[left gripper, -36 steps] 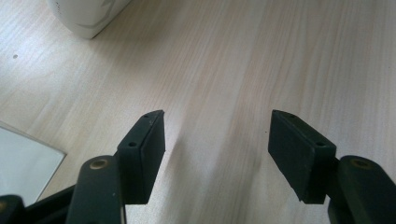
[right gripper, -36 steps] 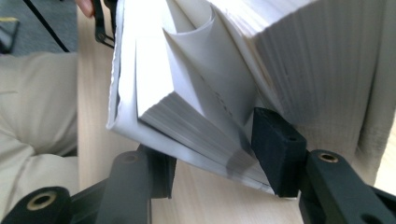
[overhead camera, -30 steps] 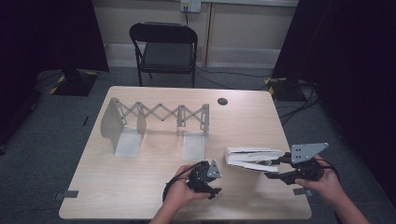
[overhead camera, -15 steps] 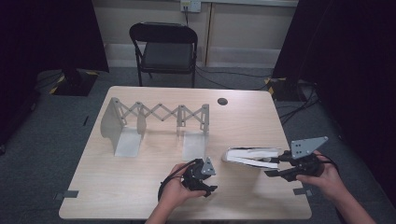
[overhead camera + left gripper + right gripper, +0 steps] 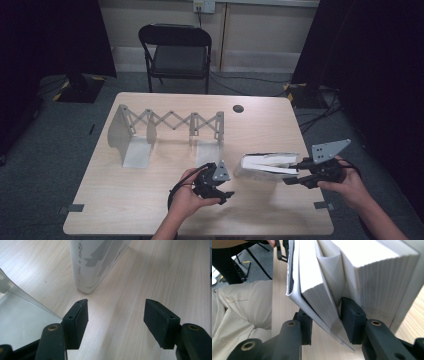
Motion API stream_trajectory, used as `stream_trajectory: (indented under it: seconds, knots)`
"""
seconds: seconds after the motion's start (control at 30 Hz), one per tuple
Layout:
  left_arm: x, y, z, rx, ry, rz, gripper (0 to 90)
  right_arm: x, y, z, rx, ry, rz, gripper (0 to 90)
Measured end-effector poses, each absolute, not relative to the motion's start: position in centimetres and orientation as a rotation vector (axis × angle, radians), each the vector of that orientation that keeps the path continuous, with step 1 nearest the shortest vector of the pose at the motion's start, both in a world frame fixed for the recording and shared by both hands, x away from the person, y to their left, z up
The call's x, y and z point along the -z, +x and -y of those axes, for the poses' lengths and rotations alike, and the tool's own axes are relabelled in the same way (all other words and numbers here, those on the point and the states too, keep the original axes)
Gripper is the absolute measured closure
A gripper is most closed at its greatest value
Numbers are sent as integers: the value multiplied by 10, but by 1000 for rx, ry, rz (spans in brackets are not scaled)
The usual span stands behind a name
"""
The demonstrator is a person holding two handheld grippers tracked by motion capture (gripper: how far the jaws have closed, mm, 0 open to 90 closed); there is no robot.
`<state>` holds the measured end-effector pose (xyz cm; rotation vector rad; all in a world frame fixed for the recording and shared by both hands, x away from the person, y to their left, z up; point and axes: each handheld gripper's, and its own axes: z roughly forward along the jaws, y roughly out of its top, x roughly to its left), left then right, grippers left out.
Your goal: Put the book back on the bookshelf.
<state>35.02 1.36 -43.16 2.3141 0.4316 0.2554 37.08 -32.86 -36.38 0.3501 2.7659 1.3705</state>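
My right hand-held gripper (image 5: 325, 322) has just closed onto the book's (image 5: 265, 166) cover and front pages near the bench's right edge; my left hand-held gripper (image 5: 116, 322) – jaws apart, holding nothing – hangs beside the spine.

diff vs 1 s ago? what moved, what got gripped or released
The right gripper has just been closing and now clamps the front cover and a wedge of pages of the book. The left gripper drew back from the book toward the person, jaws open and empty. Book, expanding rack and table stayed put.
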Motion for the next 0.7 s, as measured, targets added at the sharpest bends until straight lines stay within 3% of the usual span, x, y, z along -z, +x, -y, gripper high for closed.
stream_trajectory:
  seconds: [0.7]
  knots:
    - [383, 379, 12, -329, 2241, -327, 349, 361, 373, 331, -1329, 361, -2745, 651]
